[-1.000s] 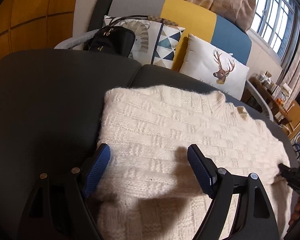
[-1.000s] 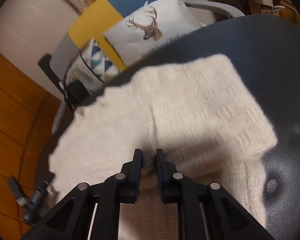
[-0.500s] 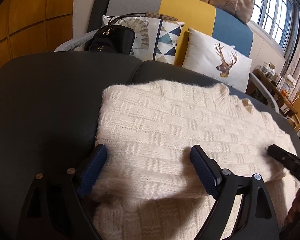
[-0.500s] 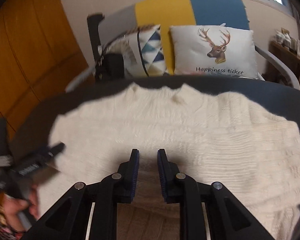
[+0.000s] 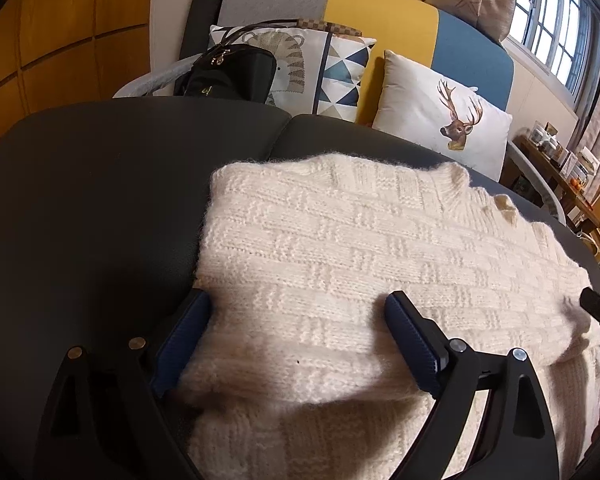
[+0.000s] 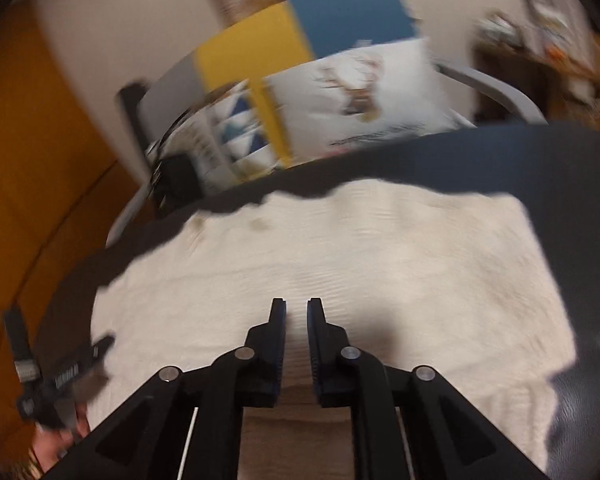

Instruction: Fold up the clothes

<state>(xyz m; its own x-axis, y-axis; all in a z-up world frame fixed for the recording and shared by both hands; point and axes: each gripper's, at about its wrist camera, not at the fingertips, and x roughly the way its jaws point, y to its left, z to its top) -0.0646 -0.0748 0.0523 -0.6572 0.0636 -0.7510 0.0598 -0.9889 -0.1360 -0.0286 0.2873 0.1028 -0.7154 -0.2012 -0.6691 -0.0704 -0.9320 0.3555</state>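
Sweater [image 5: 340,264] is laid folded on the dark cushion [image 5: 100,200]. Left gripper [image 5: 296,340] is opening wide over its near edge, nothing held; right gripper [image 6: 296,320] is closing, empty. Knit could be snagged and the fold dragged open.

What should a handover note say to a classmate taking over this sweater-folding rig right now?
Left gripper: jaws wide and opening over the near left edge of the cream chunky-knit sweater, gripping nothing.
Right gripper: jaws nearly shut and closing, nothing visibly pinched; its view is blurred.
Sweater: lying flat on the dark leather cushion, a fold laid across its near part.
Left: further folds, as needed.
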